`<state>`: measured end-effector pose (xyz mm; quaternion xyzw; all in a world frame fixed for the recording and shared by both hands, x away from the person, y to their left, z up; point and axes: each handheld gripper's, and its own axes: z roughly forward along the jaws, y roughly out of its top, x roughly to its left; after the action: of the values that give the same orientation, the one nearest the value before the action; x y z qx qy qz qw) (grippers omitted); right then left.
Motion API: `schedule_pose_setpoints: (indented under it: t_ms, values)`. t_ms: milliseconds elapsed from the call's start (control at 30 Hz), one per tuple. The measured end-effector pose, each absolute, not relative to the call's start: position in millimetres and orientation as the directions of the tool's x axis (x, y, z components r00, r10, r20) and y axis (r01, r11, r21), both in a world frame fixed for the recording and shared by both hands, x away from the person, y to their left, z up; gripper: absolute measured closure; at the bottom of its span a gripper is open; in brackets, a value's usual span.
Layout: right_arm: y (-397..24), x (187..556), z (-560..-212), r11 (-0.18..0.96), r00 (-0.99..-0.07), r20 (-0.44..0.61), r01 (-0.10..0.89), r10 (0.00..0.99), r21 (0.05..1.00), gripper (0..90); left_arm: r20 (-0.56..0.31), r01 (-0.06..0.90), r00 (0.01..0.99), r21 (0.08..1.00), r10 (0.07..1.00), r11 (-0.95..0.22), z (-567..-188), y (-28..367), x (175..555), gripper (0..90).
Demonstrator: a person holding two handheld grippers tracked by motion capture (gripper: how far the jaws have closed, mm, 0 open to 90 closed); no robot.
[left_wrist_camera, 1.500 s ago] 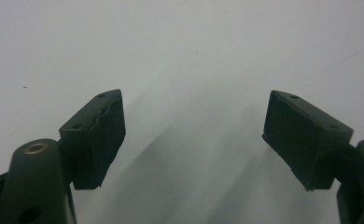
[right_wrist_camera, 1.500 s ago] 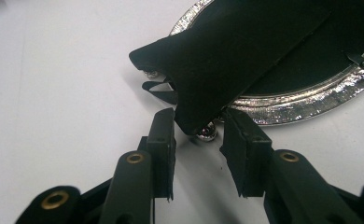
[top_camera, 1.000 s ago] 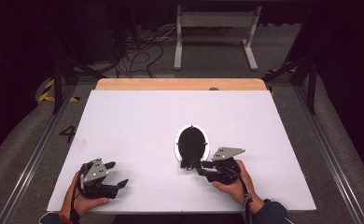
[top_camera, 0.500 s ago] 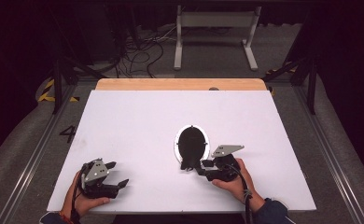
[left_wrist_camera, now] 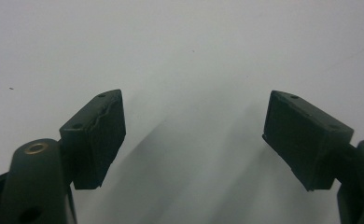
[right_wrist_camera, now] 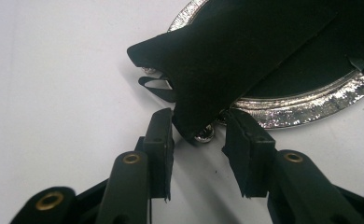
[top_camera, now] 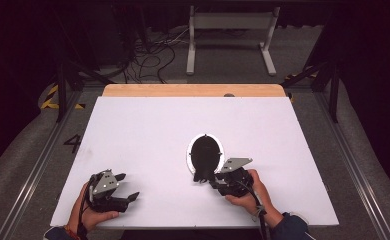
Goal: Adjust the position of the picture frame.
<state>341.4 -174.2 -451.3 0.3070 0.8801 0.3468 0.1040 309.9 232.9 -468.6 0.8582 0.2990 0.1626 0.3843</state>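
Note:
An oval picture frame (top_camera: 189, 155) with a silver rim (right_wrist_camera: 311, 102) lies face down on the white table. Its black back and black stand flap (right_wrist_camera: 227, 51) face up. The flap's pointed lower end (top_camera: 202, 175) sticks out past the rim towards me. My right gripper (top_camera: 210, 180) (right_wrist_camera: 199, 123) has just been closing its jaws, and the pads now touch both sides of that flap tip. A small silver stud (right_wrist_camera: 203, 136) sits under the tip. My left gripper (top_camera: 128, 186) (left_wrist_camera: 194, 135) rests near the table's front left, open, with nothing between its pads.
The white table top (top_camera: 148, 135) has a wooden strip (top_camera: 193, 90) along its far edge. Beyond it are a metal stand (top_camera: 230, 30) and loose cables (top_camera: 153, 55) on the floor. Dark rails run along both sides of the table.
The right hand has shifted very slightly at the frame's near end. The left hand and the frame have not moved.

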Motion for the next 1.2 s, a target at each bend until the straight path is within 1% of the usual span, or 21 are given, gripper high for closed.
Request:
schedule_pose_setpoints:
  t_ms: [100,267,300,433,533,567,633,667,700,767,800,833,867,900,967,1200]
  values:
    - [-173.9,339.5,-452.1,0.577,-0.792,0.009,0.453,0.611,0.68,63.2,0.046,0.389,0.763,0.764,0.645,-0.515,-467.2,233.9,309.9,21.5]
    - [-177.5,339.6,-451.3,0.553,-0.792,0.032,0.453,0.61,0.699,63.2,0.034,0.389,0.765,0.772,0.643,-0.503,-466.0,231.9,310.4,21.3]
    - [-178.8,339.2,-450.5,0.536,-0.789,0.044,0.456,0.613,0.711,63.3,0.022,0.395,0.765,0.774,0.644,-0.495,-465.9,229.6,311.1,21.7]
    - [-180.7,338.5,-451.1,0.523,-0.792,0.045,0.443,0.609,0.728,63.2,0.026,0.38,0.783,0.771,0.621,-0.511,-461.4,212.6,314.8,23.8]
    - [-181.8,338.3,-449.2,0.511,-0.792,0.05,0.439,0.608,0.739,63.2,0.035,0.341,0.823,0.769,0.568,-0.541,-456.4,192.0,318.2,30.4]
    - [-183.1,338.8,-449.0,0.492,-0.787,0.072,0.45,0.612,0.745,63.3,0.03,0.335,0.832,0.769,0.555,-0.544,-455.6,187.8,318.7,36.5]
    - [-183.9,339.3,-449.1,0.492,-0.789,0.075,0.45,0.609,0.745,63.3,0.023,0.32,0.847,0.775,0.531,-0.545,-454.4,176.9,320.7,46.1]
    - [-184.2,339.3,-448.8,0.488,-0.789,0.079,0.452,0.61,0.747,63.3,0.029,0.31,0.858,0.767,0.512,-0.562,-453.6,169.4,322.4,52.3]
    - [-184.5,339.5,-448.6,0.48,-0.786,0.089,0.458,0.612,0.748,63.3,0.031,0.298,0.867,0.768,0.497,-0.567,-453.1,163.3,323.8,60.5]
    - [-184.7,339.7,-448.1,0.48,-0.787,0.091,0.459,0.61,0.748,63.2,0.049,0.276,0.88,0.756,0.472,-0.593,-451.8,150.1,326.8,72.8]
    - [-184.7,339.7,-448.1,0.48,-0.787,0.091,0.459,0.61,0.748,63.2,0.049,0.276,0.88,0.756,0.472,-0.593,-451.8,150.1,326.8,77.3]
    - [-185.8,340.6,-447.7,0.468,-0.784,0.107,0.468,0.612,0.749,63.3,0.047,0.257,0.896,0.755,0.441,-0.603,-450.4,137.9,330.9,81.7]
    - [-185.8,340.6,-447.7,0.468,-0.784,0.107,0.468,0.612,0.749,63.3,0.047,0.257,0.896,0.755,0.441,-0.603,-450.4,137.9,330.9,84.5]
    - [-186.6,341.2,-446.8,0.462,-0.785,0.114,0.467,0.608,0.754,63.2,0.052,0.244,0.904,0.752,0.424,-0.613,-449.3,127.0,334.5,87.3]
    - [-187.7,342.1,-446.8,0.455,-0.784,0.128,0.476,0.608,0.753,63.2,0.066,0.224,0.913,0.745,0.403,-0.629,-448.6,115.5,339.1,89.7]
    - [-189.7,344.2,-444.0,0.43,-0.781,0.161,0.489,0.604,0.759,63.1,0.076,0.198,0.928,0.729,0.365,-0.655,-447.9,86.9,353.1,90.0]
